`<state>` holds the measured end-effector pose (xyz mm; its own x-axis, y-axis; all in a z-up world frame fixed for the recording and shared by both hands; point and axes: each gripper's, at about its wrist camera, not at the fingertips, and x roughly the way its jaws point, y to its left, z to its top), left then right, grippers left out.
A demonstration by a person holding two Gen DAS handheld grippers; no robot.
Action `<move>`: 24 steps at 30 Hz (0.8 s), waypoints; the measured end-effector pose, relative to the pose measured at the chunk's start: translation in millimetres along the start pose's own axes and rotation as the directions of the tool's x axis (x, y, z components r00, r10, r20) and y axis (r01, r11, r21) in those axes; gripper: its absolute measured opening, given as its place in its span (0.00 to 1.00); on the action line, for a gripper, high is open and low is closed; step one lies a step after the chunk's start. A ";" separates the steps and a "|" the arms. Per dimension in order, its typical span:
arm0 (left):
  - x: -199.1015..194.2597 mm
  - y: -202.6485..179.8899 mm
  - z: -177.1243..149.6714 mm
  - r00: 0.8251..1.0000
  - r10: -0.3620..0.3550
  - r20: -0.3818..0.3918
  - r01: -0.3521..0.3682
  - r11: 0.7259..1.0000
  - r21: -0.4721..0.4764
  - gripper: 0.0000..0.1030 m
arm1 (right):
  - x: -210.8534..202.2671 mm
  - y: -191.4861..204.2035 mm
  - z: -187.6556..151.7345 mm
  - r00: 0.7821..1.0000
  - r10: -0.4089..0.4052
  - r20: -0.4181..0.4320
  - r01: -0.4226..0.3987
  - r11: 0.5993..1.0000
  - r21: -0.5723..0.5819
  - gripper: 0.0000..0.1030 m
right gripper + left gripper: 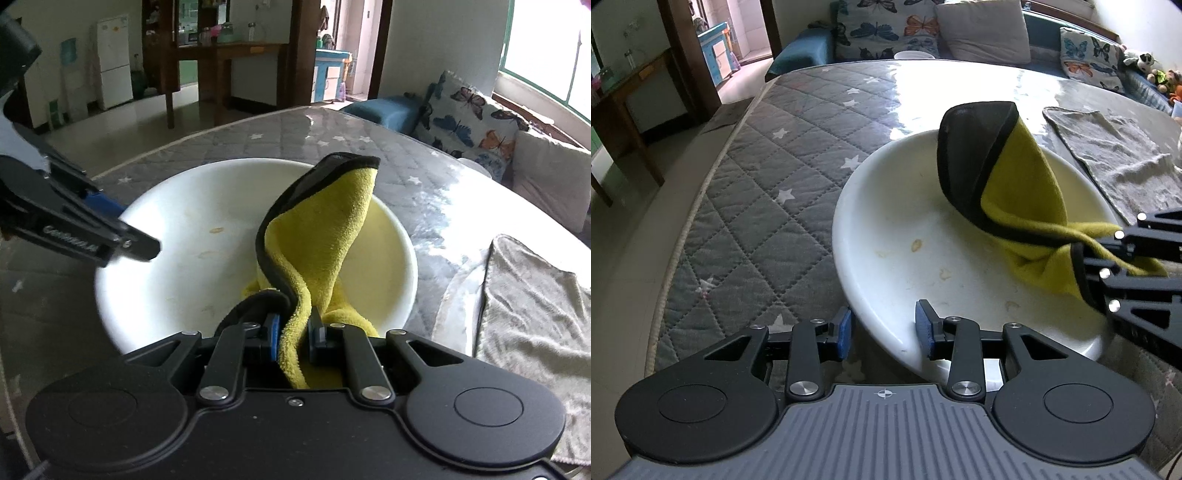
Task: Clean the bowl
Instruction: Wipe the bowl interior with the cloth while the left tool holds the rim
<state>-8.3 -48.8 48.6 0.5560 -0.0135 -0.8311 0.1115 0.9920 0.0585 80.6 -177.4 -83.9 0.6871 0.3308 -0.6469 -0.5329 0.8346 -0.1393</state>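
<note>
A wide white bowl [905, 221] [177, 206] sits on the quilted grey table cover [757, 206], with several small brown smears [916, 244] on its inside. My left gripper [884, 332] straddles the bowl's near rim, one blue pad outside and one inside, closed against the wall. In the right wrist view it [110, 221] reaches in from the left. My right gripper [293, 339] is shut on a yellow cloth with black trim [325, 229] [1015, 184]. The cloth stands up inside the bowl's right half, and part of the bowl floor is hidden behind it.
A grey towel [1115, 158] [528, 306] lies flat on the table to the right of the bowl. Butterfly cushions [886, 26] and a sofa line the far edge. The table's left edge drops to the floor, with a wooden desk [624, 110] beyond.
</note>
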 end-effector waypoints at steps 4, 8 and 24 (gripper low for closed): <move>0.5 -1.7 -0.6 1.000 -0.008 -0.006 0.008 1.000 -0.012 0.39 | 6.2 -3.8 0.4 1.000 -0.019 0.007 0.019 1.000 0.006 0.13; -0.2 -2.1 -2.0 1.000 -0.019 -0.013 0.019 0.999 -0.035 0.40 | 11.6 -7.3 2.9 0.999 -0.034 0.012 0.034 0.999 0.009 0.13; -11.7 -19.8 -15.7 1.000 -0.025 -0.018 0.022 0.992 -0.123 0.45 | 28.0 -8.4 13.0 0.997 -0.067 0.047 0.066 0.998 0.017 0.14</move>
<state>-30.0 -66.3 48.5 0.5378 -0.0356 -0.8423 0.0219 0.9994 -0.0283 110.7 -169.4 -91.1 0.7436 0.2945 -0.6003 -0.4780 0.8619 -0.1693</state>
